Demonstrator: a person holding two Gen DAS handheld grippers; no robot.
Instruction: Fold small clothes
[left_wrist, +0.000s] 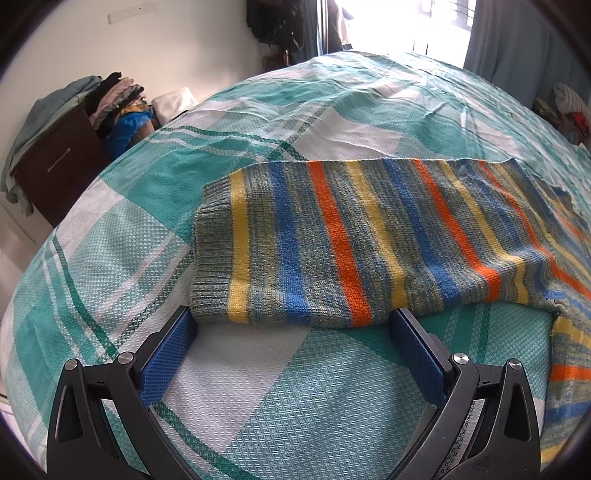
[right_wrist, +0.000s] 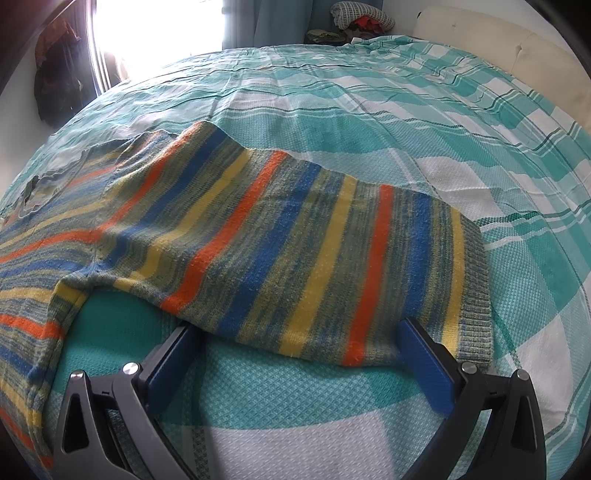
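Note:
A small knitted sweater with orange, blue, yellow and grey-green stripes lies spread on the bed. The left wrist view shows one sleeve (left_wrist: 332, 240) with its ribbed cuff (left_wrist: 212, 258) pointing left. My left gripper (left_wrist: 291, 325) is open, its blue fingertips at the sleeve's near edge, straddling it. The right wrist view shows the other sleeve (right_wrist: 314, 251) with its ribbed cuff (right_wrist: 474, 291) at the right. My right gripper (right_wrist: 299, 336) is open too, fingertips touching that sleeve's near edge. The sweater's body runs off toward the frame edges.
The bed is covered by a teal and white checked sheet (left_wrist: 295, 110). A brown cabinet (left_wrist: 55, 166) piled with clothes stands at the left. A bright window (left_wrist: 388, 22) with curtains is behind the bed. A cream headboard (right_wrist: 498, 48) and a clothes pile (right_wrist: 362, 18) are on the right.

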